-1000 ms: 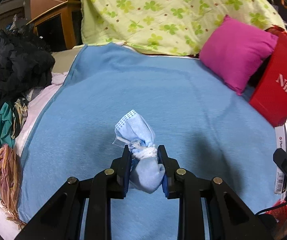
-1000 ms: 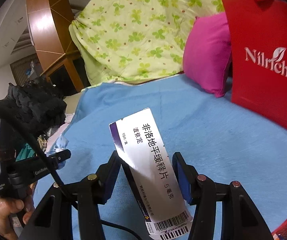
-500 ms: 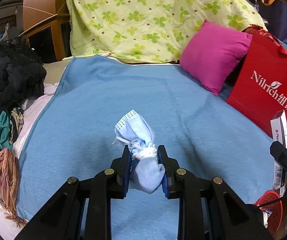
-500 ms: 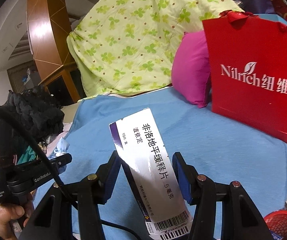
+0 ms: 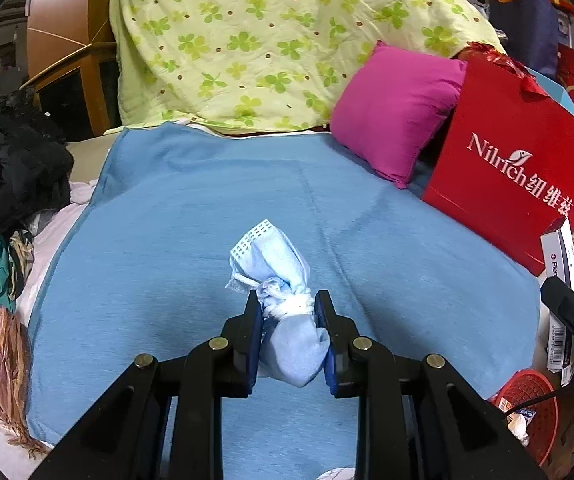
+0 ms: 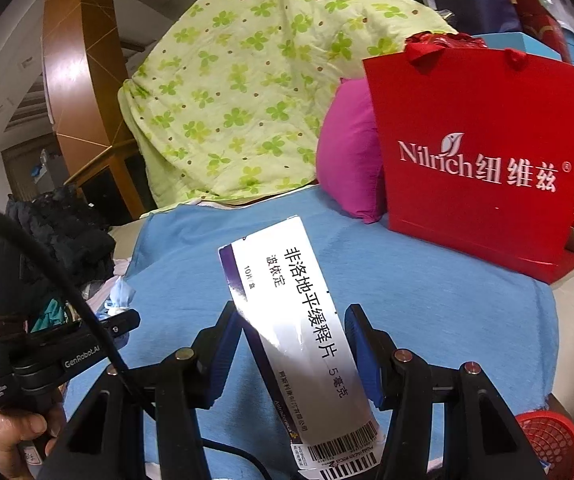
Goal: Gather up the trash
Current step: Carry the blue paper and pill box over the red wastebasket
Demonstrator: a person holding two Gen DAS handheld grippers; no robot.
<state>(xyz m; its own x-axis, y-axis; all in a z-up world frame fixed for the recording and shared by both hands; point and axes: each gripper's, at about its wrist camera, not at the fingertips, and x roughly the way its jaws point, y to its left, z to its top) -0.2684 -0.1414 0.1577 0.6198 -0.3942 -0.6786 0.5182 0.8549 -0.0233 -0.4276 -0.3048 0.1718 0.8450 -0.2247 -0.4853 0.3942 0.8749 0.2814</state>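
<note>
Above blue blanket: left tongs clamped on balled face mask; right tongs grip medicine box, seemingly by its edges.

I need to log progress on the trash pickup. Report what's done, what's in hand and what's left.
Done: both pieces are picked up, and the blue blanket shows no other loose trash. In hand: the left tongs pinch a balled-up face mask; the right tongs hold a medicine box. Left: dropping both, probably into the red basket beside the bed.
</note>
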